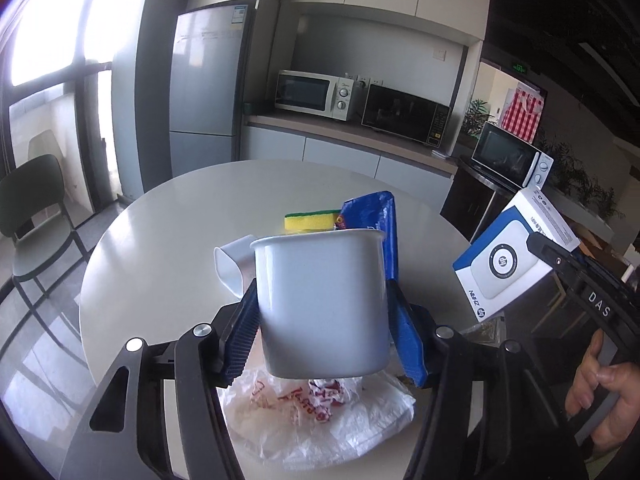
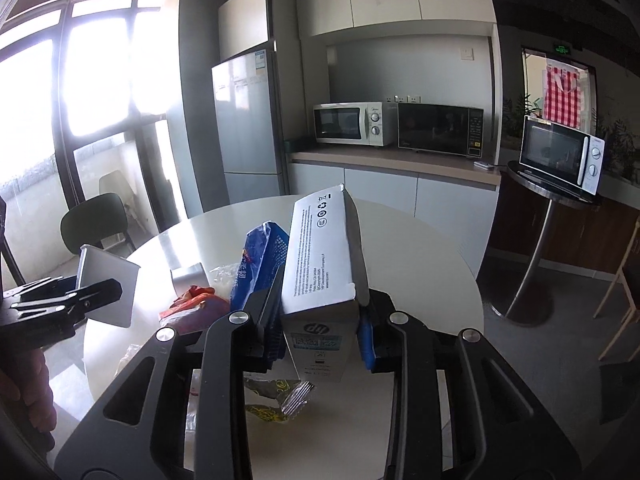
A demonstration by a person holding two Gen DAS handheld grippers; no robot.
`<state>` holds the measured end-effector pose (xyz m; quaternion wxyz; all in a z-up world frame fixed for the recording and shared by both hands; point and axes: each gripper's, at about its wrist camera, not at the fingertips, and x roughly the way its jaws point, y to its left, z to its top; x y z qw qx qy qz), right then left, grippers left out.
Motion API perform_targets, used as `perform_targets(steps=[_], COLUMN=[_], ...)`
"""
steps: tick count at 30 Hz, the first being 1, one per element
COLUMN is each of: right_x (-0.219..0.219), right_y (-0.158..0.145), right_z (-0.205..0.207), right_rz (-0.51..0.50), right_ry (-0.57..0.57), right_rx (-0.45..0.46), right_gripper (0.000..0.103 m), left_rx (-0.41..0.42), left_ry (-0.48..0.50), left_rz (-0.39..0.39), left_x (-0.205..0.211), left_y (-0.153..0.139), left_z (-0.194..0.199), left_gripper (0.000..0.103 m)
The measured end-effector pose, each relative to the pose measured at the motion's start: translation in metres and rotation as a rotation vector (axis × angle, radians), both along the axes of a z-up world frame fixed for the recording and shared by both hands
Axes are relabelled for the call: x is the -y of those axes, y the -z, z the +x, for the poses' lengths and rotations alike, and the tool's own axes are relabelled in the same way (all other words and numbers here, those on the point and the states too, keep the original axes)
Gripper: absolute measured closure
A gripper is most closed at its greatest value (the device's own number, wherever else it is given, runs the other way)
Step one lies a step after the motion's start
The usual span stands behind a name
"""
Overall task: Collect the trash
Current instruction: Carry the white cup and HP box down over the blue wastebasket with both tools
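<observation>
**Two claws, two things held up over the table**

Two things are in my claws, one in each. On my left side, my left claw (image 1: 324, 320) squeezes a white bin (image 1: 320, 304) between its blue pads (image 1: 242, 332). The pads press flat on both sides of the bin, so the claw is only as wide as the bin. The bin hangs above the round white table (image 1: 160, 240), and its open top faces up. Under it lies a crinkly clear bag with red letters (image 1: 316, 416). Behind the bin I see a yellow and green sponge (image 1: 310, 220), a white scoop (image 1: 234, 264) and a blue snack bag (image 1: 376, 216).

In the middle of the table more trash waits: a red wrapper (image 2: 192, 308) and a yellow wrapper (image 2: 276, 396) that lies right below my right claw.

On my right side, my right claw (image 2: 320, 332) pinches a white and blue box (image 2: 324, 256) near its bottom end. The box stands up tall and leans a little. It is off the table, well to the right of the bin.

I think I am in the middle of picking up trash. The box is not in the bin yet. Next I need to bring the box over the bin's open top, or slide the bin under the box, and then let go. The box looks long, so I should tip it end first, or it may catch on the rim.
</observation>
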<state>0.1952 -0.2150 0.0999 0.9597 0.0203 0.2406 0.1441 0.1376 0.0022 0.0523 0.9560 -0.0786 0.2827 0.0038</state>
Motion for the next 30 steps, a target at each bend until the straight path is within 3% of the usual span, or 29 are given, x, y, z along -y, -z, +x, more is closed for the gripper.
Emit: perform_targets(steps=[7,15,21,30], right_x=[0.023,0.030,0.031,0.026], right_y=[-0.022,-0.022,0.011,0.066], right_z=[-0.060,-0.107,-0.137,-0.168], right_rz=[0.067,0.068,0.059,0.032], right_ry=[-0.051,-0.118,-0.167,-0.230], right_rx=[0.014,-0.010,-0.096,-0.252], right_gripper=[0.074,0.074,0.074,0.074], left_rx=[0.015,-0.008,-0.063,-0.208], left_ry=[0.022,0.024,0.029,0.102], left_rz=[0.000,-0.003,-0.002,0.006], left_x=[0.013,0.011,0.013,0.027], left_y=[0.002,0.011,0.036,0.102], left_z=[-0.050,-0.080,-0.103,-0.128], left_gripper=[0.043,0.043,0.043,0.043])
